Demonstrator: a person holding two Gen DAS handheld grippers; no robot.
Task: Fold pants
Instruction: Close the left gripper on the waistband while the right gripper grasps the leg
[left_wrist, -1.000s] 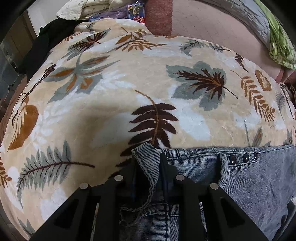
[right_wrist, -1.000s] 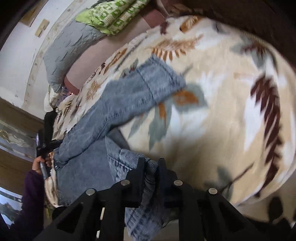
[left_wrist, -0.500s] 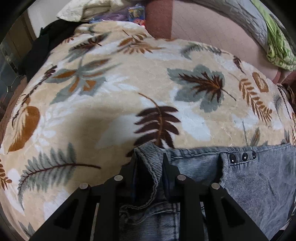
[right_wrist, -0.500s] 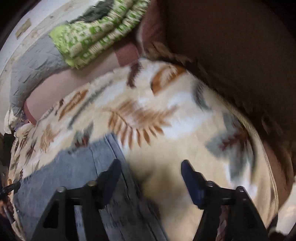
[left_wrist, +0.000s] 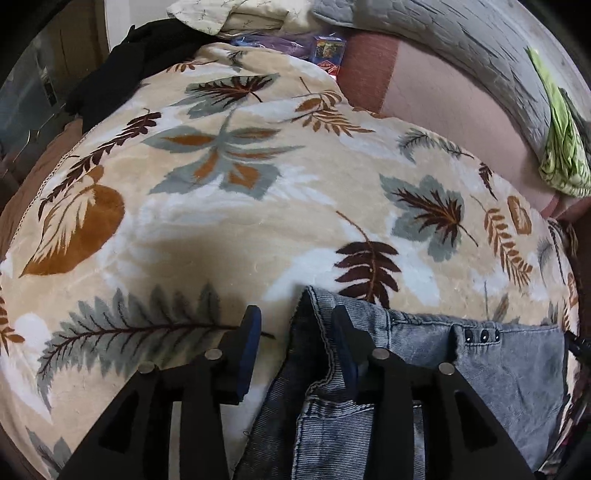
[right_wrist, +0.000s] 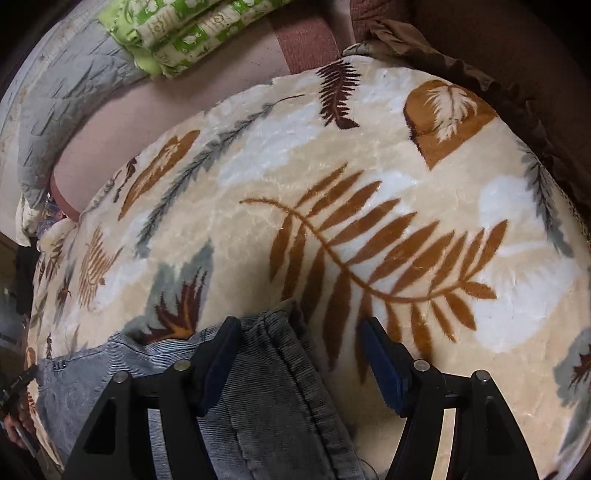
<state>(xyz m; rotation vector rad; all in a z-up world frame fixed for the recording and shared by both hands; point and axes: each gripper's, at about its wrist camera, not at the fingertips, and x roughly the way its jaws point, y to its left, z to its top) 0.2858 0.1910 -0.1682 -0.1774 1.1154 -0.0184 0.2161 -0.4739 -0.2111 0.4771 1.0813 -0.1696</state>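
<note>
a bed (left_wrist: 229, 236) under a cream blanket (right_wrist: 369, 177) with a leaf print carried everything. grey denim pants (left_wrist: 517, 373) lay flat on the blanket toward the near edge of the bed, their waistband, with three dark studs (left_wrist: 482, 335), facing the middle. the left claw (left_wrist: 295, 332) was opening, its fingers spread either side of the waistband corner, the right finger resting against the denim without pinching. the right claw (right_wrist: 299, 338) stood spread wide over the hem (right_wrist: 273, 332) of a folded leg, gripping nothing. a green quilt (right_wrist: 177, 33) lay at the bed's far edge.
</note>
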